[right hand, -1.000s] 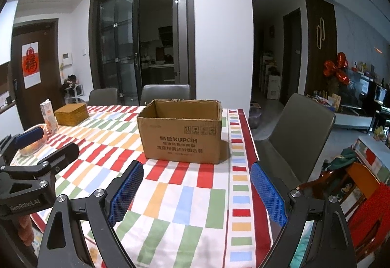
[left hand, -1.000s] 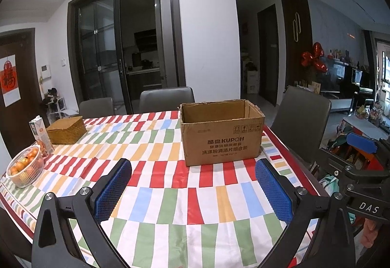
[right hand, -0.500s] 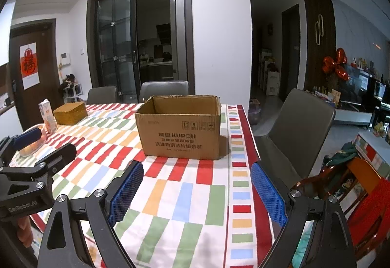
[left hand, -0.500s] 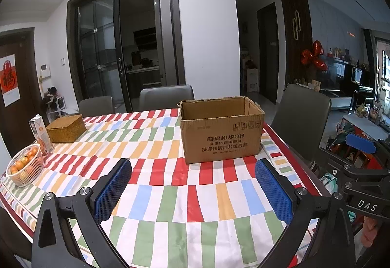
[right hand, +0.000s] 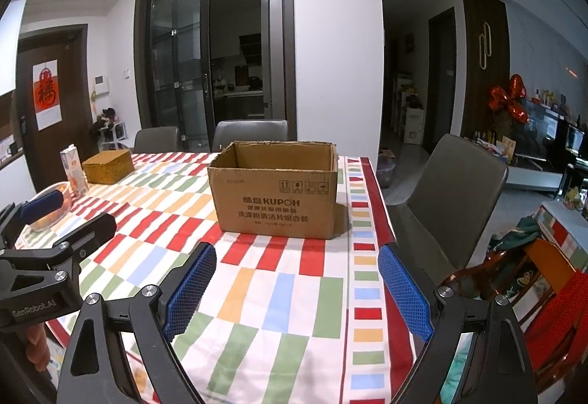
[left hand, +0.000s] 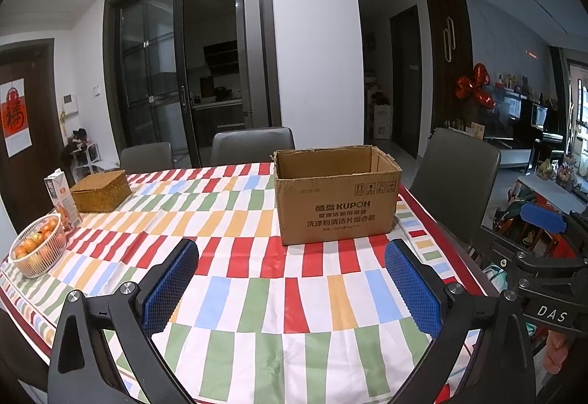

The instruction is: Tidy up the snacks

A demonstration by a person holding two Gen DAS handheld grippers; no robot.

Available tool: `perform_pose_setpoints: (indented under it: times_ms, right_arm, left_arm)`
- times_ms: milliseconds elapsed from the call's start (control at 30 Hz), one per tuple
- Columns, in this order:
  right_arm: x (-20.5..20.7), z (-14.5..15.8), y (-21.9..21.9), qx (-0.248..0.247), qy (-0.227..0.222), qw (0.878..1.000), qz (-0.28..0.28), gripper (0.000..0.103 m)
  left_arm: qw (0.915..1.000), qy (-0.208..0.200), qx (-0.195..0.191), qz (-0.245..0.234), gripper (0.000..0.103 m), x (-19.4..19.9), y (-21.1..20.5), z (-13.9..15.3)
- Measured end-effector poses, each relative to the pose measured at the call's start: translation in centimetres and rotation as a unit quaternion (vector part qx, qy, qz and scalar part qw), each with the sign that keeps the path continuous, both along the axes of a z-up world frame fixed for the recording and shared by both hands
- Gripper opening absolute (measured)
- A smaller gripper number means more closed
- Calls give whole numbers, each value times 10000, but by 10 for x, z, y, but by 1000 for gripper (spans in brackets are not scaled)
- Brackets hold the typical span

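Observation:
An open brown cardboard box (left hand: 336, 194) printed KUPOH stands on the striped tablecloth (left hand: 257, 294), towards the table's right side. From here its rim hides the bottom of the inside. My left gripper (left hand: 292, 253) hangs open over the near part of the table, short of the box, with nothing between its blue pads (left hand: 169, 290). The right gripper (right hand: 297, 255) is open and empty too, near the table's right edge, with the box (right hand: 275, 194) ahead and slightly left. Each gripper shows at the edge of the other's view. No loose snack is visible.
At the table's far left stand a wicker box (left hand: 101, 191), a juice carton (left hand: 62, 198) and a white basket of oranges (left hand: 36, 249). Grey chairs stand behind the table (left hand: 253, 145) and at its right side (right hand: 455, 191). Clutter lies on the floor to the right.

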State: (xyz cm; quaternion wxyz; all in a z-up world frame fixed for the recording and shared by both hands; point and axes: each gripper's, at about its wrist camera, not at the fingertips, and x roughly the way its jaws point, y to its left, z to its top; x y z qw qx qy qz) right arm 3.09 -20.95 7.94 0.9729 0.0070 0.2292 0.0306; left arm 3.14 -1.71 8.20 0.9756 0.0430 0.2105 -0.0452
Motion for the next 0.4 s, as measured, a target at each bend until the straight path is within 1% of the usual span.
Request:
perform_pose_setpoints:
  times_ms: [400]
  right_arm:
    - [0, -1, 1, 19, 15, 10000, 0, 91]
  left_arm:
    - [10000, 18, -18, 15, 103, -1, 0, -4]
